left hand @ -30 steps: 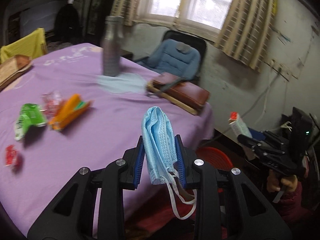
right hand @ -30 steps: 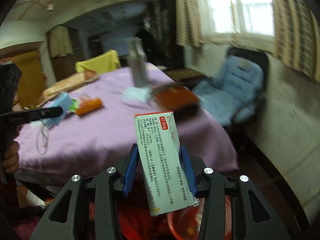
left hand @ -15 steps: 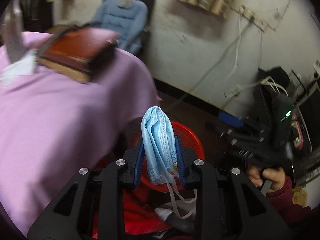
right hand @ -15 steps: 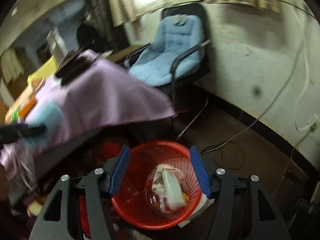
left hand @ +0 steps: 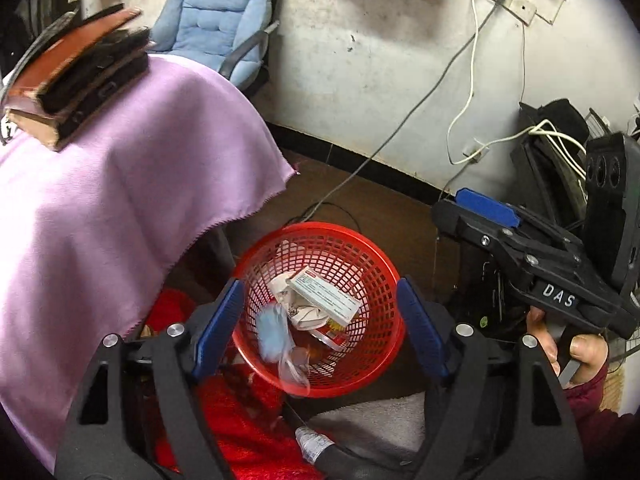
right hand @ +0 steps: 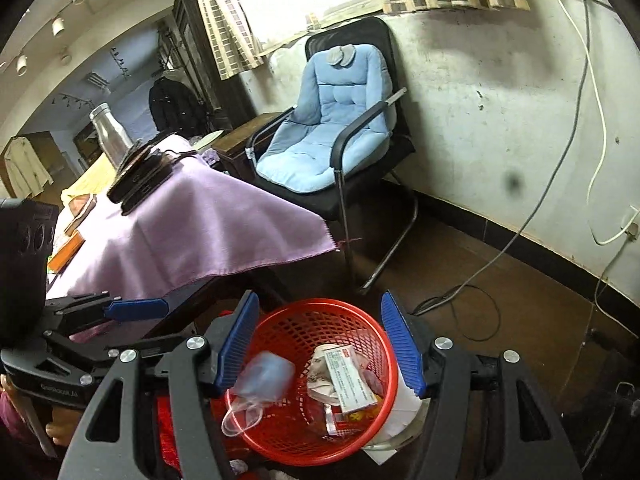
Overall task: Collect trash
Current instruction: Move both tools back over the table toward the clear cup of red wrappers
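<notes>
A red mesh basket (left hand: pixel 385 276) (right hand: pixel 320 305) stands on the floor beside the table. Inside it lies a white medicine box (left hand: pixel 325 298) (right hand: pixel 349 376) on crumpled paper. A light blue face mask (left hand: pixel 271 334) (right hand: pixel 265 376), blurred, drops at the basket's left side with its loops trailing. My left gripper (left hand: pixel 319 330) hangs over the basket, its jaws opening with nothing between them. Also above the basket, my right gripper (right hand: pixel 320 340) is open and holds nothing. Each gripper shows in the other's view: the right gripper (left hand: pixel 464 216) and the left gripper's blue pad (right hand: pixel 134 307).
The table with a purple cloth (left hand: pixel 100 208) (right hand: pixel 208 232) overhangs left of the basket, with a brown bag (left hand: pixel 76 80) on its corner and a steel bottle (right hand: pixel 109 136). A blue-cushioned chair (right hand: pixel 332 132) stands by the wall. Cables (right hand: pixel 472 304) trail on the floor.
Both grippers swung from the table down over the basket. The right let go of the box, now lying in the basket. The left has just let go of the mask, which falls.
</notes>
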A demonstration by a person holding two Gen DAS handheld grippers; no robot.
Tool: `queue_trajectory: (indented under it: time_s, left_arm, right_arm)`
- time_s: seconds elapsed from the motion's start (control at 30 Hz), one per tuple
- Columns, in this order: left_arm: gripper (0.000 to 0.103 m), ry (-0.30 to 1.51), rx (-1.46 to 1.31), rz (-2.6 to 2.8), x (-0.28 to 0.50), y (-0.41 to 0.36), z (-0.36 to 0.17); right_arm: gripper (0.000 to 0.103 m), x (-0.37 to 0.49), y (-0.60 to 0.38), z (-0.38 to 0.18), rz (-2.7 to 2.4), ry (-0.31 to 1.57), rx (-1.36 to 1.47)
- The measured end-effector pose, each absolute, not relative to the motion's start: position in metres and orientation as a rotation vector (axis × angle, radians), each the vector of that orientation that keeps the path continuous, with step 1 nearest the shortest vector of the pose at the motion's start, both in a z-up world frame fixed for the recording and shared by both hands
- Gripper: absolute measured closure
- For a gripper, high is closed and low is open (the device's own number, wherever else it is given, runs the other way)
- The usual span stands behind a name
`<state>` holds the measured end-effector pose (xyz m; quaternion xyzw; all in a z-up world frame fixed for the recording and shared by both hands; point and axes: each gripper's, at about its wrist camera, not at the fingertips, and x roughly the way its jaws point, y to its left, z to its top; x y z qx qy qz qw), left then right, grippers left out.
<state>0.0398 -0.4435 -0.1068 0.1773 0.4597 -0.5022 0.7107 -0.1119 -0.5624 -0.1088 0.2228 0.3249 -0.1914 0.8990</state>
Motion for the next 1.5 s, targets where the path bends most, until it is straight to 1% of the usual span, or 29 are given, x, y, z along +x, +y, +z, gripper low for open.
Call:
queue_trajectory:
  time_s: [0.1,0.17,0.23,0.4,0.47,0.67,0.73,1.0,1.13,1.5]
  left_arm:
    - [0.026,1.01,0.369,-1.09,0.045,-0.434,-0.1]
    - [0.02,0.988,0.356,-1.055,0.048,-0.425,-0.094]
    - [0.017,0.954,0.341,-1.024,0.05,-0.414,-0.086]
    - [0.014,0.872,0.299,-0.959,0.056,-0.386,-0.064]
    - [0.011,0.826,0.29,-0.921,0.057,-0.375,-0.054]
    - [0.008,0.706,0.253,-0.835,0.057,-0.335,-0.029]
    - [0.007,0.677,0.235,-0.805,0.057,-0.32,-0.022]
    - [0.007,0.596,0.186,-0.689,0.063,-0.262,-0.006]
    - [0.007,0.565,0.169,-0.622,0.068,-0.232,-0.002]
    - [0.007,0.568,0.148,-0.41,0.112,-0.142,-0.005]
  right_arm:
    - [0.04,-0.111,-0.556,-0.101,-0.384,0.662,0.452]
    - [0.04,-0.11,-0.552,-0.096,-0.369,0.654,0.446]
    - [0.039,-0.107,-0.546,-0.09,-0.353,0.646,0.434]
    - [0.036,-0.097,-0.528,-0.076,-0.309,0.634,0.398]
    - [0.036,-0.093,-0.52,-0.071,-0.294,0.629,0.383]
    - [0.032,-0.079,-0.495,-0.051,-0.237,0.617,0.332]
    - [0.029,-0.074,-0.483,-0.044,-0.214,0.611,0.311]
    - [0.026,-0.045,-0.432,-0.021,-0.112,0.605,0.217]
    - [0.023,-0.022,-0.402,-0.01,-0.045,0.602,0.177]
    - [0.017,0.052,-0.315,-0.001,0.137,0.629,0.078]
